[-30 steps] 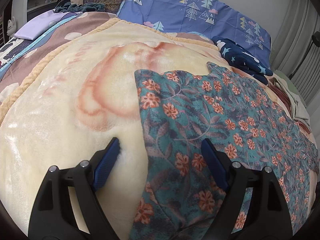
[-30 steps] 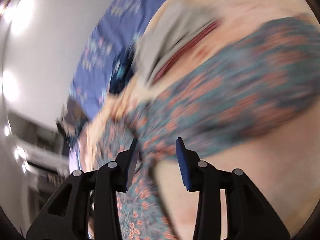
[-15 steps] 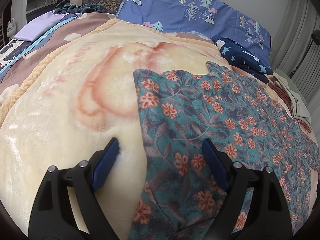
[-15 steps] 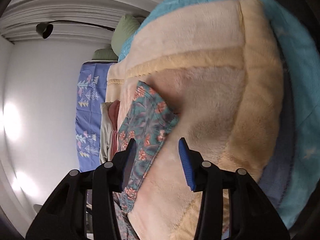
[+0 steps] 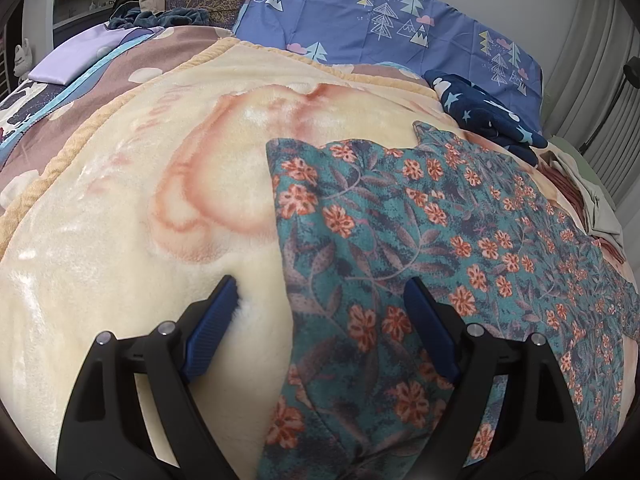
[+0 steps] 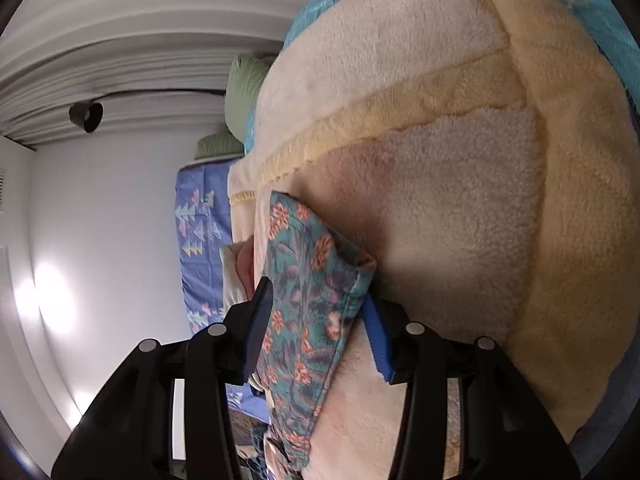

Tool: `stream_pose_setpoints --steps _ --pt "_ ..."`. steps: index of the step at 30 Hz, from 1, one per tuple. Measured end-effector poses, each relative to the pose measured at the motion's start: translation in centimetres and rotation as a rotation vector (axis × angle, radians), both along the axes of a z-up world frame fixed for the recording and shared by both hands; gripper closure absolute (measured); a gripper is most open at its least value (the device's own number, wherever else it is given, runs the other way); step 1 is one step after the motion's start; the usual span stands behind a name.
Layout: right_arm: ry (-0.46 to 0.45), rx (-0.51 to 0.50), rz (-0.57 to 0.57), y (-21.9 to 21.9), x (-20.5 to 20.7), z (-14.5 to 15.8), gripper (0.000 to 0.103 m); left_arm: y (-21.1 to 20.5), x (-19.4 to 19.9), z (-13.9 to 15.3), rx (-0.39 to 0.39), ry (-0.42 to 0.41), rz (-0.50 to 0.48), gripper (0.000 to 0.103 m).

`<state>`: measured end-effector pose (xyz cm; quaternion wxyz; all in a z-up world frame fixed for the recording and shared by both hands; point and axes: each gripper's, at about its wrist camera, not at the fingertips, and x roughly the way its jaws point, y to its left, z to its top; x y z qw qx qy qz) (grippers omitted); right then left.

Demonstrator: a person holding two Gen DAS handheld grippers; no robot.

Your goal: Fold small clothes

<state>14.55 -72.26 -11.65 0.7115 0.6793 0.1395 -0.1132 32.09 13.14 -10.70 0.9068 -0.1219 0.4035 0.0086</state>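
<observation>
We close our right gripper (image 6: 316, 320) around the floral garment (image 5: 420, 240) hem to fold it, while our left gripper (image 5: 320, 320) waits released astride its edge.

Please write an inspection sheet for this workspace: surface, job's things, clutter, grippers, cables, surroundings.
Surface: cream plush blanket spread over a bed.
Job's things: floral garment lies flat on the blanket; one corner of it sits between the right gripper's jaws.
Clutter: navy star-print cloth, folded beige and red clothes, lilac pillow.
Grippers: left gripper open, straddling the garment's edge; right gripper open, jaws just closing around the garment's corner, pads not seen pressing.
Cables: nothing seen.
Surroundings: blue tree-print bedding, white wall, curtains.
</observation>
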Motion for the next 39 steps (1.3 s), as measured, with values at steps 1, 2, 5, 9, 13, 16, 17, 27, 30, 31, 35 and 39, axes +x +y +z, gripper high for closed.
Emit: stream_pose_setpoints --steps 1,2,5,9,13,16,17,27,30,31,35,39 --pt "-0.005 -0.017 0.002 0.1 0.0 0.2 0.077 0.0 0.0 0.0 0.000 0.000 0.000 0.017" --pt "-0.006 -0.026 0.008 0.2 0.2 0.4 0.093 0.0 0.0 0.0 0.001 0.000 0.000 0.017" --pt "-0.005 -0.065 0.015 0.5 0.9 1.4 0.096 0.0 0.0 0.0 0.002 0.000 0.000 0.017" --pt "-0.021 -0.153 0.040 1.9 1.9 3.8 0.096 0.0 0.0 0.0 0.001 -0.001 0.000 0.017" --pt "-0.075 -0.279 0.135 5.3 3.7 7.7 0.097 -0.4 -0.4 1.1 -0.038 -0.041 -0.045 0.018" --pt "-0.123 -0.363 0.227 9.1 5.0 10.3 0.097 -1.9 -1.1 2.9 -0.114 -0.086 -0.114 0.018" --pt "-0.143 -0.386 0.262 10.6 5.3 11.0 0.097 -2.7 -1.3 3.7 -0.146 -0.099 -0.144 0.018" --pt "-0.220 -0.581 0.683 29.6 11.0 12.9 0.097 -11.7 -2.1 8.7 -0.513 -0.117 -0.418 0.017" --pt "-0.215 -0.571 0.799 34.1 11.7 11.2 0.097 -13.0 -2.6 10.0 -0.529 -0.128 -0.433 0.017" --pt "-0.212 -0.567 0.827 35.2 11.7 10.7 0.097 -13.0 -2.8 10.4 -0.506 -0.139 -0.429 0.017" --pt "-0.186 -0.584 0.926 39.2 11.6 8.8 0.097 -11.4 -3.4 11.4 -0.365 -0.192 -0.363 0.011" --pt "-0.181 -0.559 0.945 40.4 11.1 8.1 0.097 -8.5 -1.9 8.7 -0.446 -0.080 -0.319 0.011"
